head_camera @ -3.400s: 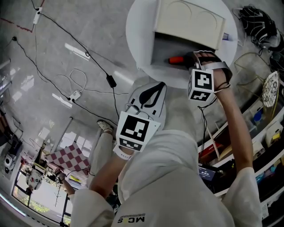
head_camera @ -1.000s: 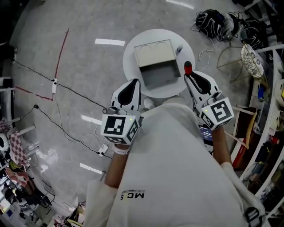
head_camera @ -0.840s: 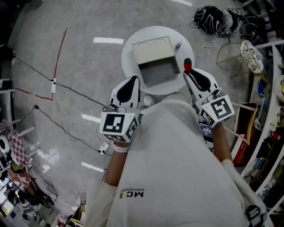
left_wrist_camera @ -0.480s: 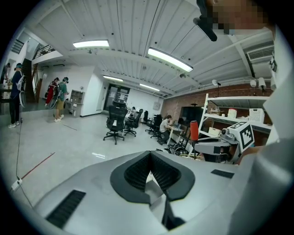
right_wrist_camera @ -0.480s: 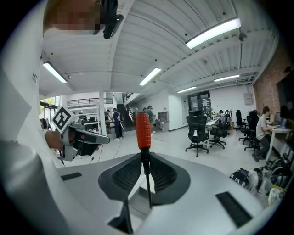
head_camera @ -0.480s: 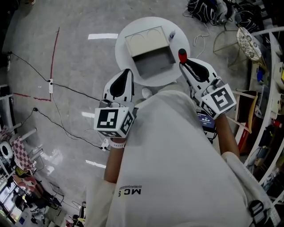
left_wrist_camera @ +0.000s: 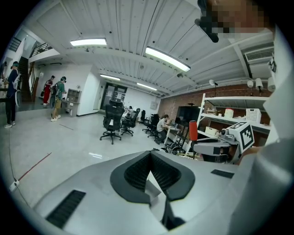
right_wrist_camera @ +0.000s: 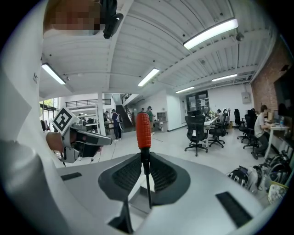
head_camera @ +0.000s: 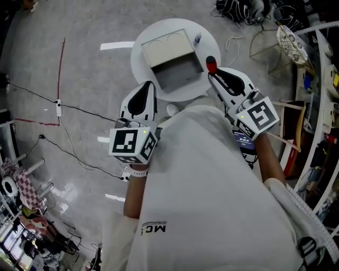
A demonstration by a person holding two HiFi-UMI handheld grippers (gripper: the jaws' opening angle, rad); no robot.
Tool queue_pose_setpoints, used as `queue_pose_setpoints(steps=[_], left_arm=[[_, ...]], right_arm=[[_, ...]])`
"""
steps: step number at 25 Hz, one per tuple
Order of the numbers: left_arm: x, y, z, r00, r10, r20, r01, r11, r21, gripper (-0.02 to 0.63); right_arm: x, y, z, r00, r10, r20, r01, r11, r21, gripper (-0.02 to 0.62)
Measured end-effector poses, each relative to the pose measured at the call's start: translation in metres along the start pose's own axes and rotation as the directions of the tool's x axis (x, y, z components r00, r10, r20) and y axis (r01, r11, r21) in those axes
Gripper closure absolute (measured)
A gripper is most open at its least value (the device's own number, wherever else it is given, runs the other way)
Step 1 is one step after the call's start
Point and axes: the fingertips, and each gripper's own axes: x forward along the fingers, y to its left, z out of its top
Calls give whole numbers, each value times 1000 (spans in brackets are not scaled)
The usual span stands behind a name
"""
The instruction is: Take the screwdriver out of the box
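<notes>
An open grey box (head_camera: 179, 73) with a cream lid (head_camera: 166, 45) stands on the round white table (head_camera: 143, 39) and shows nothing inside. My right gripper (head_camera: 214, 77) is shut on the screwdriver (head_camera: 211, 64), whose red handle points up above the jaws, right of the box. In the right gripper view the red handle (right_wrist_camera: 143, 130) stands upright and the thin shaft runs down between the closed pads of my right gripper (right_wrist_camera: 145, 163). My left gripper (head_camera: 146, 89) hovers at the table's near edge, shut with nothing in it, as my left gripper (left_wrist_camera: 150, 168) also shows in its own view.
A small pen-like item (head_camera: 197, 38) lies on the table behind the box. Black cables (head_camera: 79, 111) and a red tape line (head_camera: 60, 79) cross the floor at left. Shelving (head_camera: 318, 106) and a cable heap (head_camera: 238, 8) crowd the right side.
The right gripper, earlier down in the box at the screwdriver, now holds it lifted out beside the box. Over the last second both grippers stay raised with little change.
</notes>
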Motion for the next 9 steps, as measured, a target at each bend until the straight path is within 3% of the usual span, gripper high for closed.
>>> queue_pose_setpoints(steps=[9], left_arm=[[4, -6, 2, 1000, -24, 3, 24, 1000, 4, 597]], right_arm=[[-3, 2, 1, 1000, -3, -4, 3, 1000, -3, 483]])
